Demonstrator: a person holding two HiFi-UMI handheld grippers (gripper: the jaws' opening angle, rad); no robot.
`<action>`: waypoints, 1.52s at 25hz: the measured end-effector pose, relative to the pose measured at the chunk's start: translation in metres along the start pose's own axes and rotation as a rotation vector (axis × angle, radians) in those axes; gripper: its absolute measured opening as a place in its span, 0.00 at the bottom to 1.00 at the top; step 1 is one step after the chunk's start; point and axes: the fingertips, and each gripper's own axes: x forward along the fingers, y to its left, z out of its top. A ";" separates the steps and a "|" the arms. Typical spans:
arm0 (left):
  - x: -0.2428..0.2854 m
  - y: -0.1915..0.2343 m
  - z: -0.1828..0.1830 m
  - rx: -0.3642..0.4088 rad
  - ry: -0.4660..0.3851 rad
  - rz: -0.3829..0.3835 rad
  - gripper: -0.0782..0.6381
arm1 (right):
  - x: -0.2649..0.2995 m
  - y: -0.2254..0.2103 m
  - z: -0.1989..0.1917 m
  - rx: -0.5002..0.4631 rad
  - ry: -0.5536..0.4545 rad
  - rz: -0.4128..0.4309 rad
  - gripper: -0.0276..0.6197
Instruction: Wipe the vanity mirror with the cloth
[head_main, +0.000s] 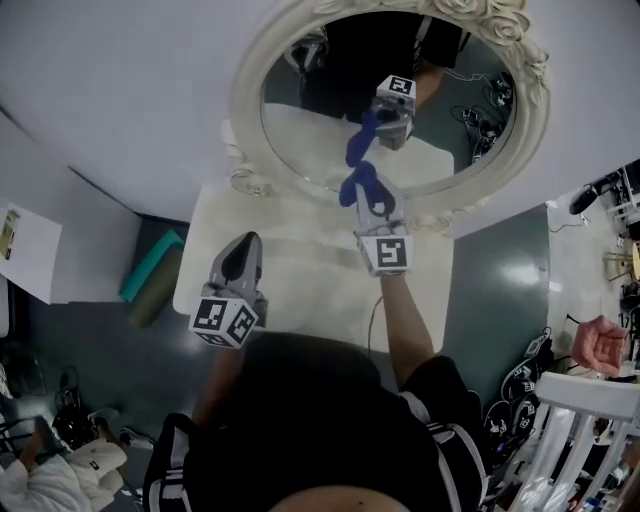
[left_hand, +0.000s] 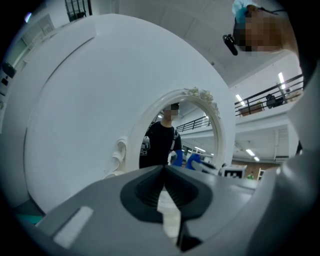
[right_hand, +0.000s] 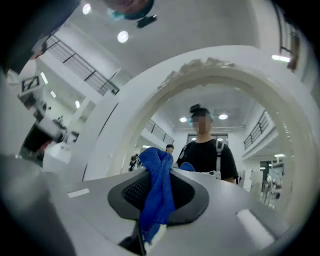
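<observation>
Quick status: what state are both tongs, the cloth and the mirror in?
Vanity mirror: upright at the back of the table.
Cloth: bunched, seemingly touching the glass.
Right tongs: shut on the cloth, up at the mirror's lower part.
Left tongs: shut, empty, low over the table, away from the glass.

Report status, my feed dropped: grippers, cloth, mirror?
Right gripper shut on blue cloth, cloth up at the vanity mirror glass. Left gripper shut, empty, over the table. Nothing blocking the mirror.
</observation>
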 end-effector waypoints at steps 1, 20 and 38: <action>0.002 -0.004 0.000 0.002 0.001 -0.010 0.12 | -0.011 -0.016 0.022 0.079 -0.059 -0.056 0.14; 0.023 -0.045 -0.014 0.006 0.038 -0.100 0.12 | -0.075 -0.225 0.077 0.316 -0.361 -0.623 0.15; 0.030 -0.043 -0.011 0.002 0.029 -0.097 0.12 | -0.031 -0.220 0.191 0.061 -0.336 -0.598 0.15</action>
